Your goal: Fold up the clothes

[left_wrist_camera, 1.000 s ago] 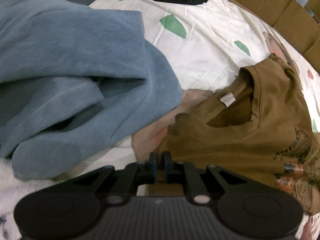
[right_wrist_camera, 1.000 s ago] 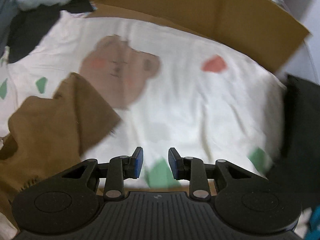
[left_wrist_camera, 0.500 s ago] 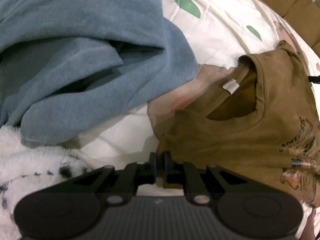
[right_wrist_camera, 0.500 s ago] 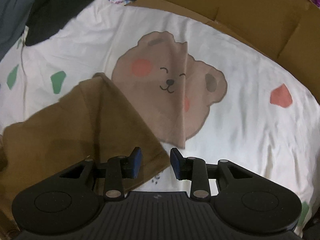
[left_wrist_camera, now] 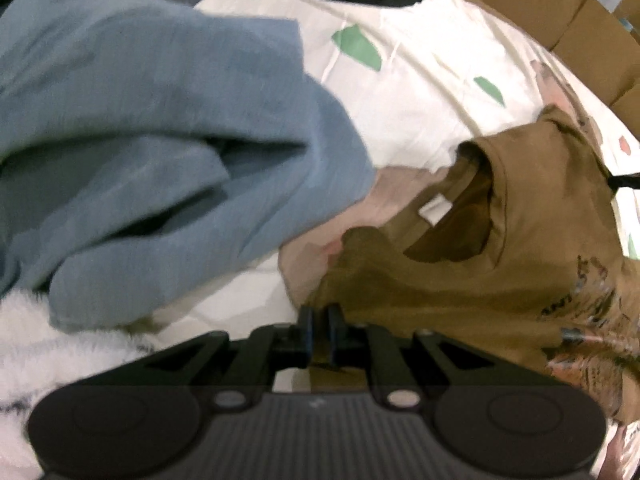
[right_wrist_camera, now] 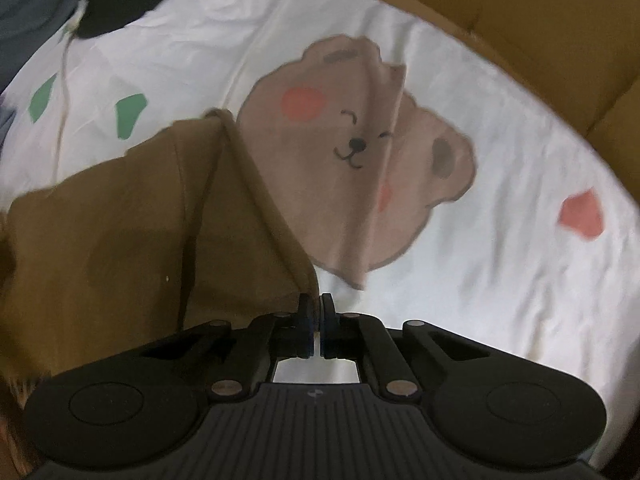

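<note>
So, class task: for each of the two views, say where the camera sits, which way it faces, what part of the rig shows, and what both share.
Left wrist: on the left gripper, facing forward along its fingers over a brown T-shirt toward a blue garment; its jaws are shut on the shirt's edge.
Right wrist: on the right gripper, facing a bear-print sheet and cardboard; its jaws pinch the shirt's edge.
Shared: the T-shirt, the sheet and the cardboard.

Dim, warm indoor light with soft shadows and no glare fills both fisheye views, which bend and darken at the corners, motion blur smearing the left view's upper left most.
</note>
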A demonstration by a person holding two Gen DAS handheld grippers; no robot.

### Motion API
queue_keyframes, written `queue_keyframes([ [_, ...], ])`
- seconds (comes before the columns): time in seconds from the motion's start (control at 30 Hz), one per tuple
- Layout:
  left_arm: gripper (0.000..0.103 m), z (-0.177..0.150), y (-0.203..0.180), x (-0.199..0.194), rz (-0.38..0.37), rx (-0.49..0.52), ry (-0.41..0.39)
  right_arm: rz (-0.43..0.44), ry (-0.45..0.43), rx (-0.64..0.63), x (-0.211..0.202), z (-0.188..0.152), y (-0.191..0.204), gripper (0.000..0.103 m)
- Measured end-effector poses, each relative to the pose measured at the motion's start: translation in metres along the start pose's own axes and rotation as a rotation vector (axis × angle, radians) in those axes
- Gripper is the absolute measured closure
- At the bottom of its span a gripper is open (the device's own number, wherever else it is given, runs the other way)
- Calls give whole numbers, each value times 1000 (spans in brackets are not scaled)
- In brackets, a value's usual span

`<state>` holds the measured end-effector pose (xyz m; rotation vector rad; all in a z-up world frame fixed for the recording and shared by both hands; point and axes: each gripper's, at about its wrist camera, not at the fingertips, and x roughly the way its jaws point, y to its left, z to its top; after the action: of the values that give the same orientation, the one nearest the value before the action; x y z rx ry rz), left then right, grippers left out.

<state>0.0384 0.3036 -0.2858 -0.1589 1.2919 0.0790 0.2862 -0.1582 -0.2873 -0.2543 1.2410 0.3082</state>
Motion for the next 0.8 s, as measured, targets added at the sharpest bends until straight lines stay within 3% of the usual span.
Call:
queue_keyframes([
  [0.13,95,11,-9,-3,3,24,-32,-103,4,-15,-28,-9,-34,103],
  [0.43,95,53,-49,-5,-27,151,-119,-319,2,81,-96,-59,-125,103],
  [0.8,95,103,-137,3,-118,372,-245,-471,-42,235,-161,-120,-198,103],
])
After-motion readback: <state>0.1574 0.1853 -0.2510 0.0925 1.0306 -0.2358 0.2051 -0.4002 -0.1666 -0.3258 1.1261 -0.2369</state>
